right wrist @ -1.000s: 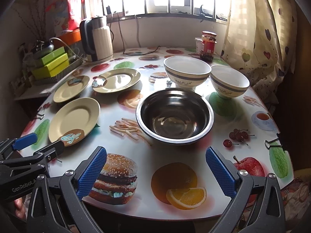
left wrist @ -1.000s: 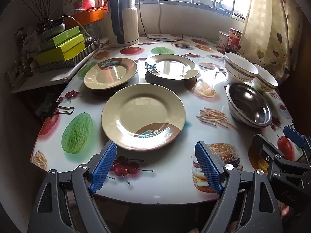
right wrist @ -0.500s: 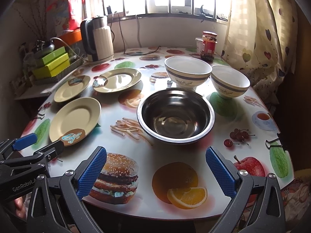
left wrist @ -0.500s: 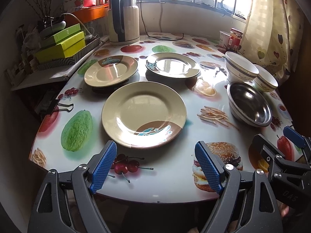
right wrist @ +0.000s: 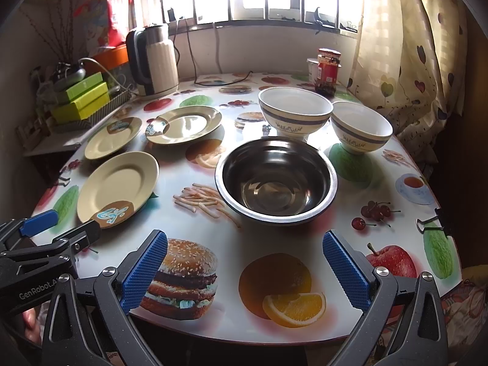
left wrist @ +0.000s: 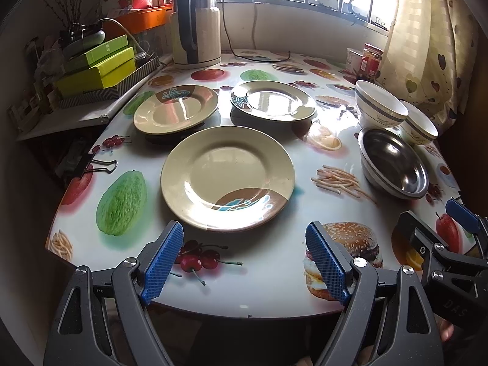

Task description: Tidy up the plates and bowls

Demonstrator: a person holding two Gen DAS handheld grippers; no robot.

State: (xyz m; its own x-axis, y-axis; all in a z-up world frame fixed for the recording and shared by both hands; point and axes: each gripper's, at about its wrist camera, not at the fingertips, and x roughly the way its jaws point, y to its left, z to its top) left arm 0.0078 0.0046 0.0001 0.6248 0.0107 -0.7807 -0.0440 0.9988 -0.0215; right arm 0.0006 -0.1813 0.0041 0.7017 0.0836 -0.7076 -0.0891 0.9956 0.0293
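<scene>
Three cream plates with brown and blue patches lie apart on the table: a near plate point(left wrist: 227, 178) point(right wrist: 117, 187), a far-left plate point(left wrist: 176, 108) point(right wrist: 113, 137) and a far-right plate point(left wrist: 273, 100) point(right wrist: 184, 124). A steel bowl point(right wrist: 276, 180) point(left wrist: 393, 166) sits in front of two white bowls, a left one point(right wrist: 294, 113) point(left wrist: 381, 108) and a right one point(right wrist: 361, 129) point(left wrist: 419, 126). My left gripper point(left wrist: 245, 260) is open and empty, just short of the near plate. My right gripper point(right wrist: 245, 270) is open and empty, short of the steel bowl.
An electric kettle point(left wrist: 196, 27) with its cord stands at the back. A red jar point(right wrist: 328, 71) stands near the curtain. Green boxes point(left wrist: 97, 67) are stacked on a side shelf at left. Binder clips point(left wrist: 88, 166) point(right wrist: 433, 221) grip the tablecloth's edges.
The left gripper has edged slightly forward toward the near plate. The right gripper has barely moved. Both stay open.
</scene>
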